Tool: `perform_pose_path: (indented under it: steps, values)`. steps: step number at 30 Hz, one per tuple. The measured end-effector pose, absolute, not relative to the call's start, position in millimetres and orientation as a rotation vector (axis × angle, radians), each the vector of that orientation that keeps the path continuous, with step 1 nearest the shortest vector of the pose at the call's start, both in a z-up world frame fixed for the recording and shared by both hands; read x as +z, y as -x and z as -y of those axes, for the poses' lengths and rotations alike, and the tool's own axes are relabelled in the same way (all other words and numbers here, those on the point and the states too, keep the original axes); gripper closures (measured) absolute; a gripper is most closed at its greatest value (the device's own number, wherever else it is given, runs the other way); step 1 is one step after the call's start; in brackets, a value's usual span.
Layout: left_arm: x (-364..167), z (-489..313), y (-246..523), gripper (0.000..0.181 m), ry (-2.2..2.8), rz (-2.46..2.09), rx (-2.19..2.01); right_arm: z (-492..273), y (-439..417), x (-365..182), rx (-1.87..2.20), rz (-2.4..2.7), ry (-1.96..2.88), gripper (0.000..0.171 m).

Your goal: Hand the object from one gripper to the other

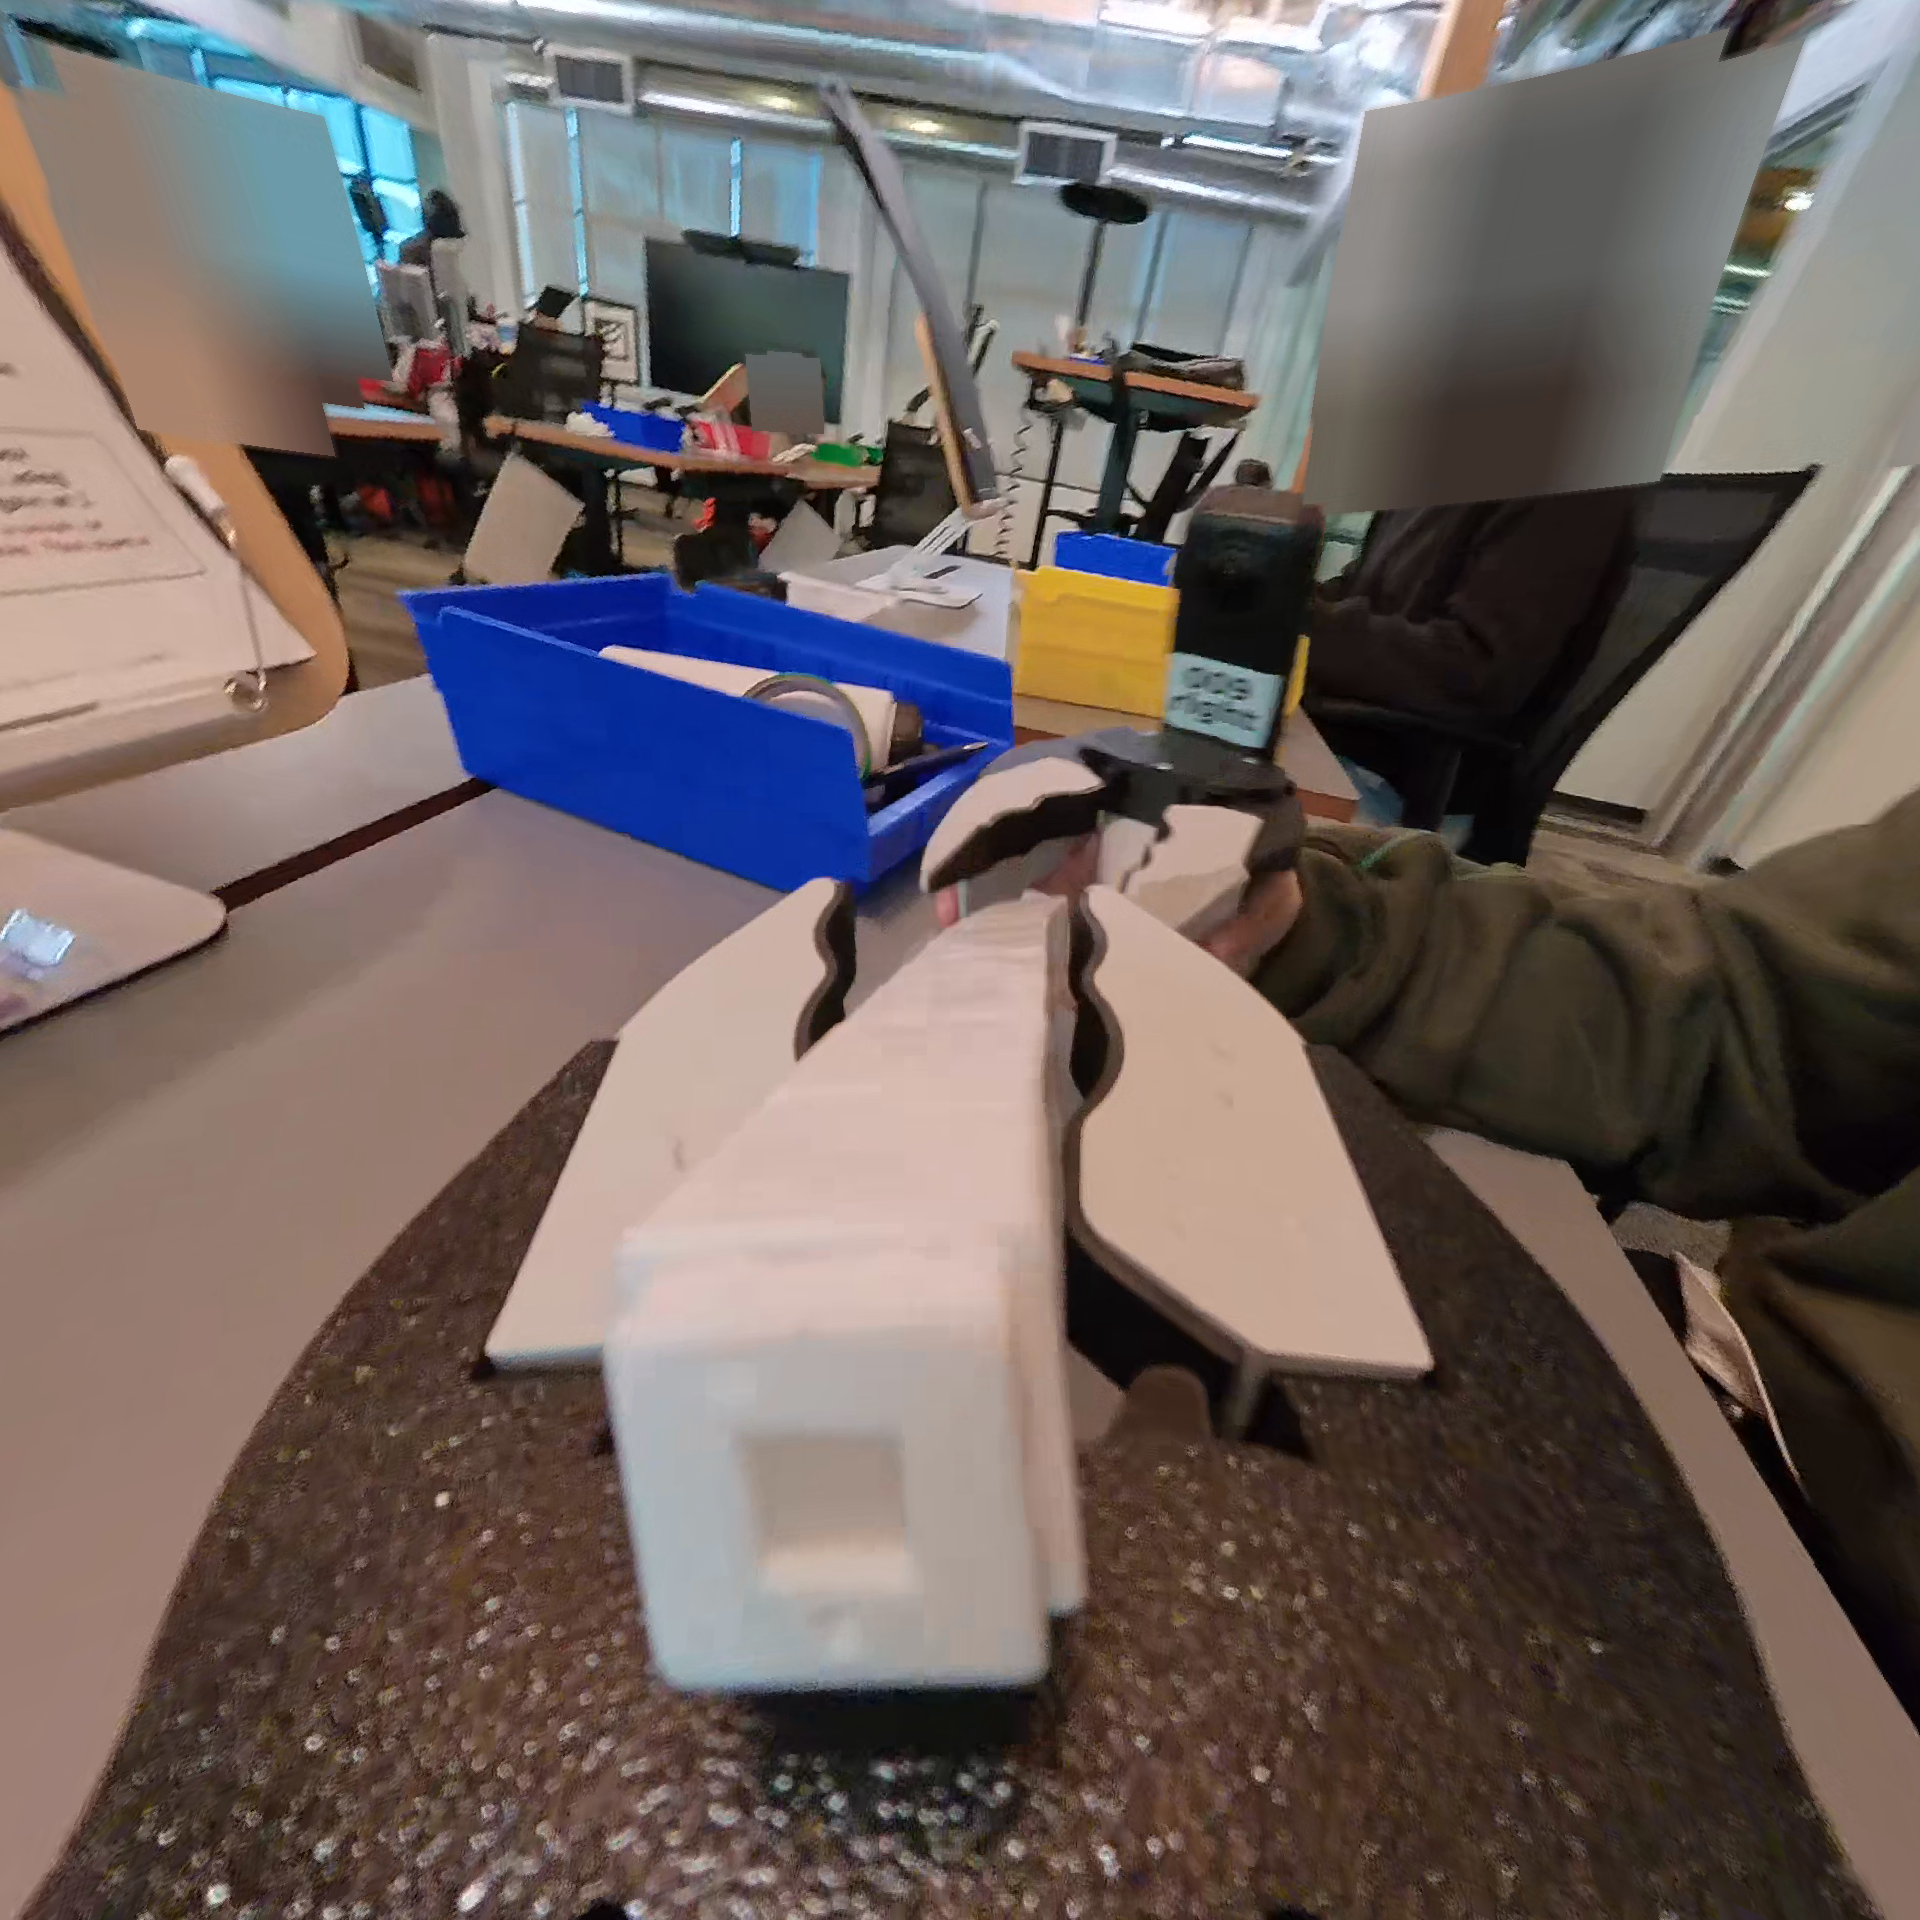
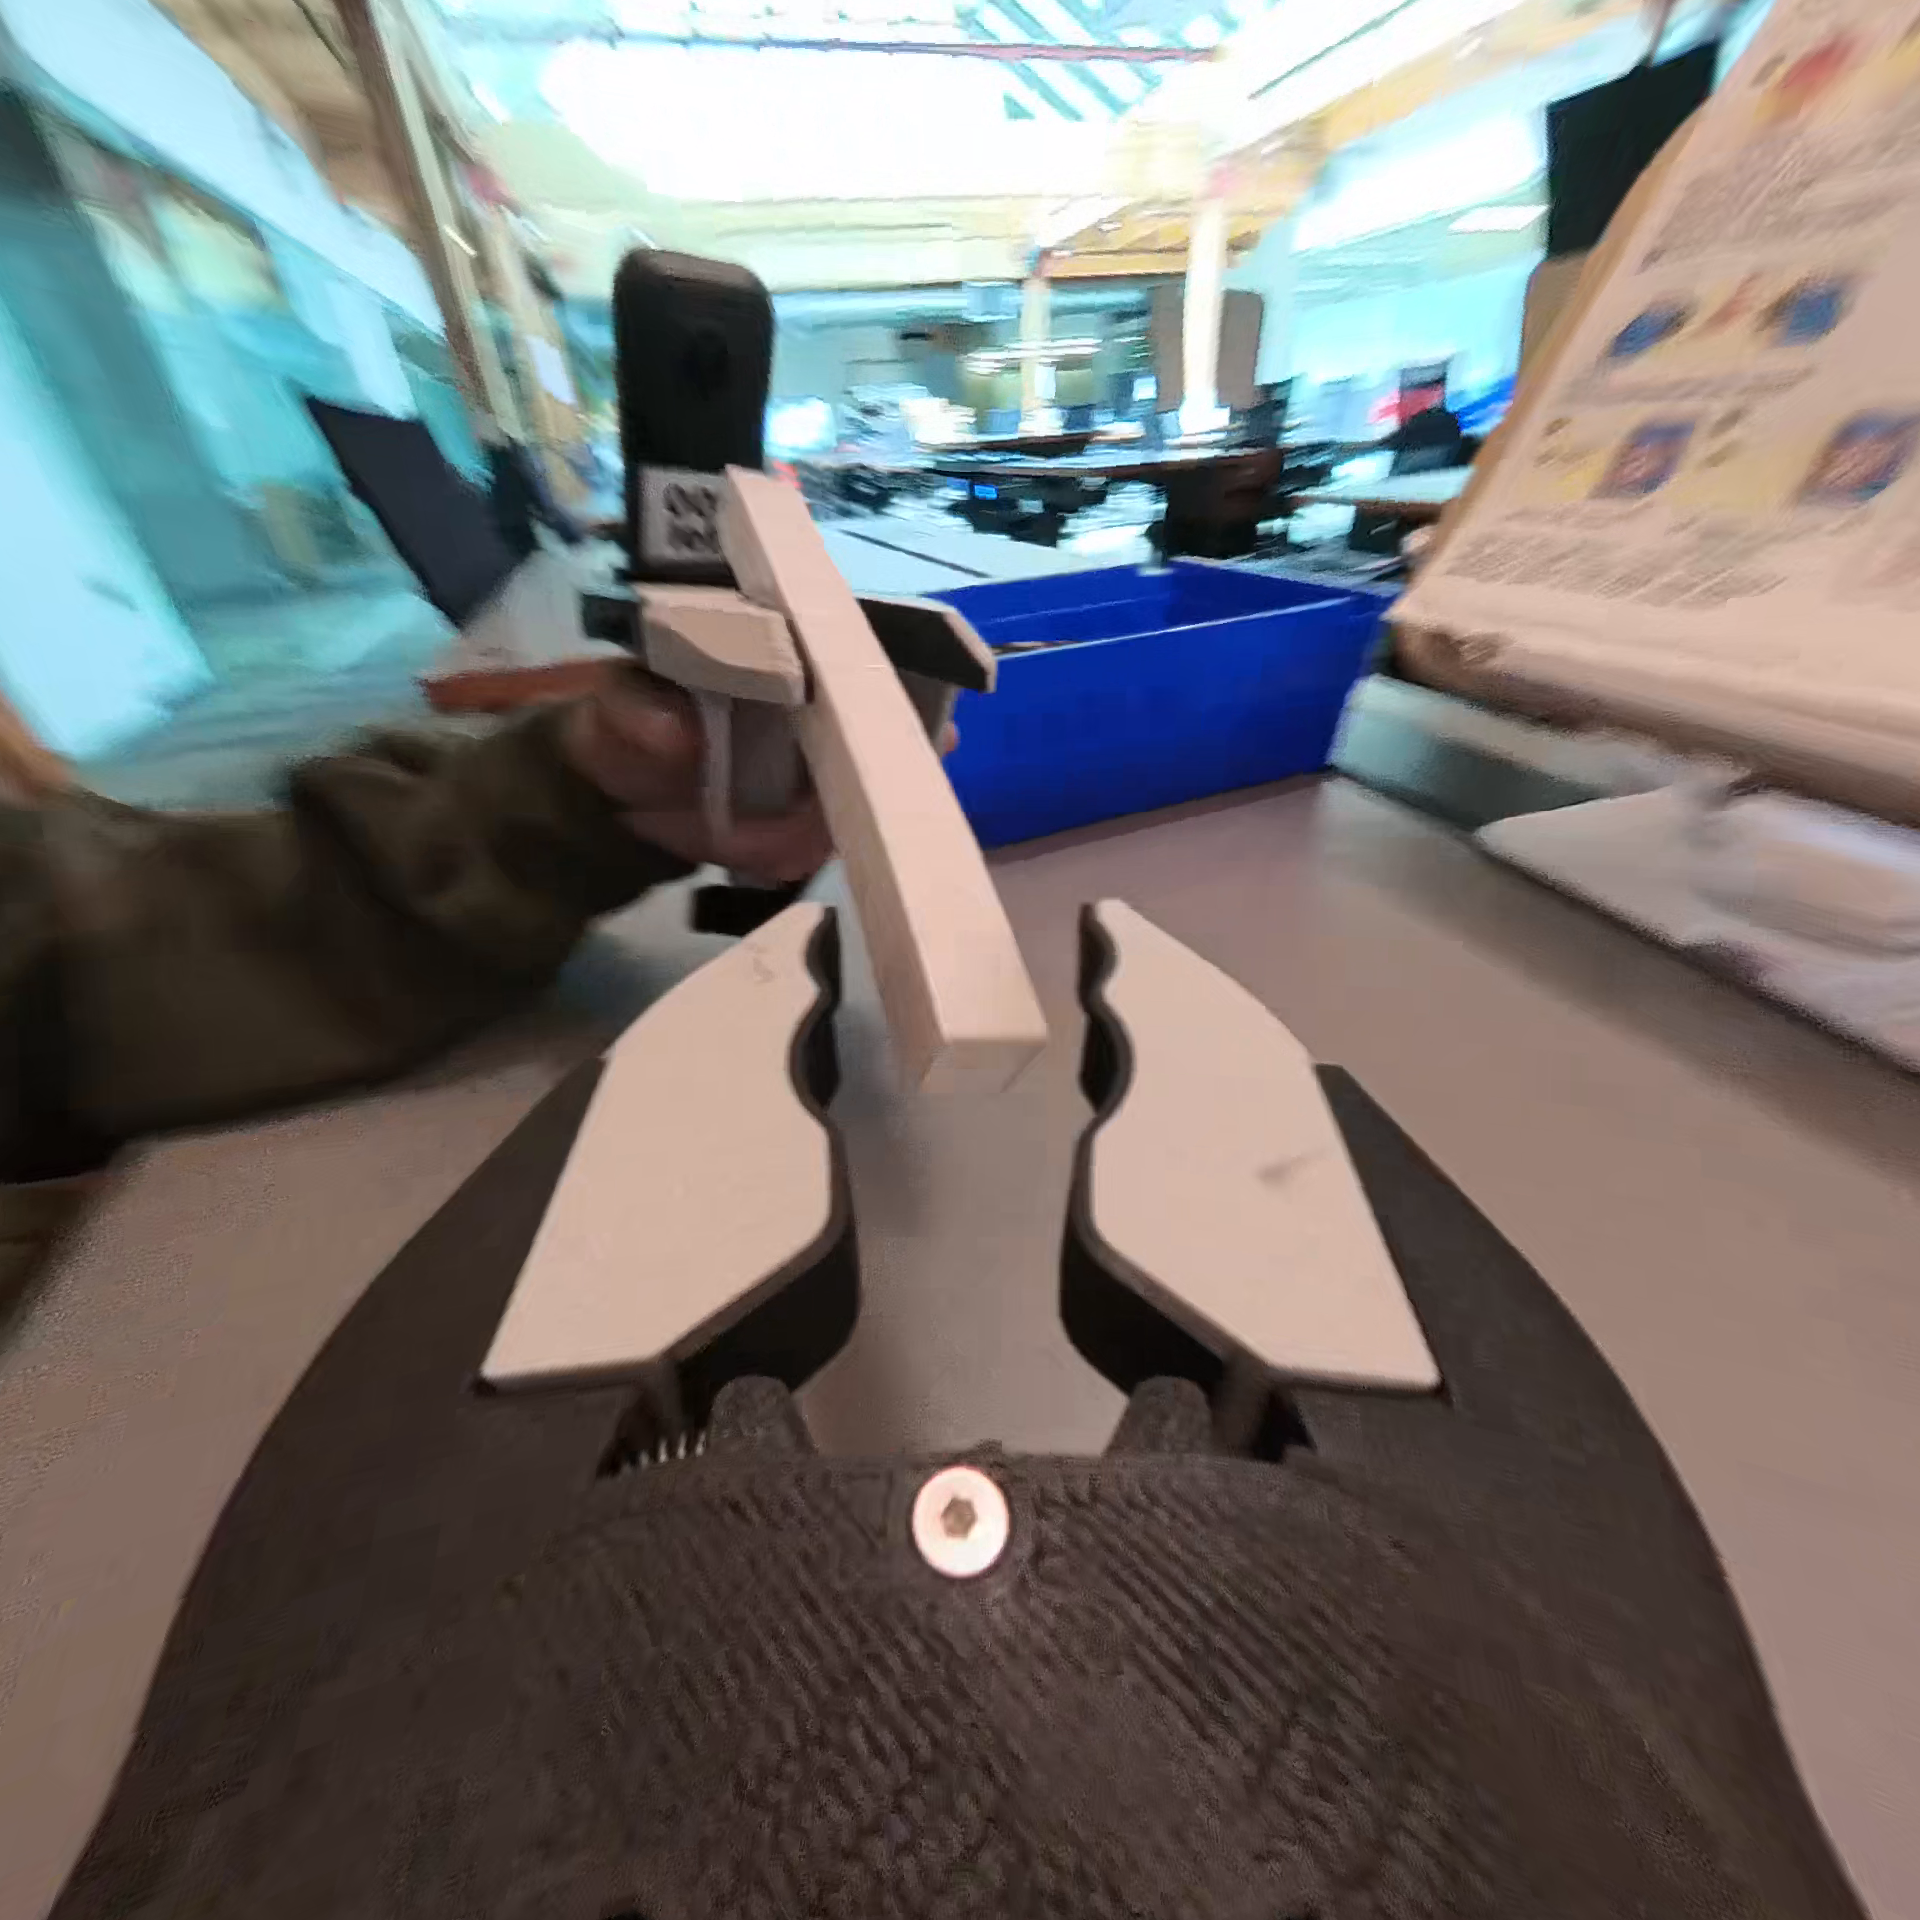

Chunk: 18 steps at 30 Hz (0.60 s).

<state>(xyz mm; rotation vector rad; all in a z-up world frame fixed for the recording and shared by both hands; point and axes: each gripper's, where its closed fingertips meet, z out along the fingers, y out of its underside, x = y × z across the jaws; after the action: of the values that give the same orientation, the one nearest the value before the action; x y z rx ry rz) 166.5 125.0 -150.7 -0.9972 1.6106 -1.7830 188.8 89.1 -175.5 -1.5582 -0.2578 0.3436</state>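
Between your left gripper (image 1: 961, 914)'s two white fingers (image 1: 686, 1122) lies the long white bar (image 1: 883, 1195), clamped along its length, with its square, recessed near end pushed back almost to the lens and its far end reaching out past the fingertips. From your right wrist view the same bar (image 2: 904, 831) slants down toward you, its free end hanging between the tips of your right gripper (image 2: 956, 925), whose fingers (image 2: 686, 1164) stand well apart and touch nothing; whether the bar's end brushes either pad you cannot tell through the blur. Under both tools runs the grey table (image 1: 312, 987), bare just ahead of the fingers. Your right gripper (image 1: 1070, 831) faces the left one closely across the bar, your green sleeve (image 1: 1558, 997) lying along the table's right side behind it. Just beyond sits a blue bin (image 1: 644, 727) holding a white roll, a ring of tape and a dark pen-like tool at its near end. To the left rests a grey stand foot (image 1: 94, 925) beneath a propped printed sheet (image 1: 94, 540). Farther right stands a yellow bin (image 1: 1091, 634) with another blue one behind it; their contents are hidden. Beyond lie desks, a dark monitor (image 1: 743, 322) and office chairs.
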Motion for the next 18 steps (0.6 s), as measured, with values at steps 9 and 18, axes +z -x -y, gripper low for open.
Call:
perform_pose_path:
  steps: [9, 18]
  values:
    - [-159.2, -117.2, -185.9, 0.141, 1.232, -1.54, -1.852, -99.1, -197.7, -192.7, -0.686, 0.715, 1.534, 0.143]
    - [-154.6, -106.0, -167.8, 0.108, 0.882, -1.656, -1.735, -91.2, -169.5, -175.8, 0.247, 0.4, 1.567, 0.149]
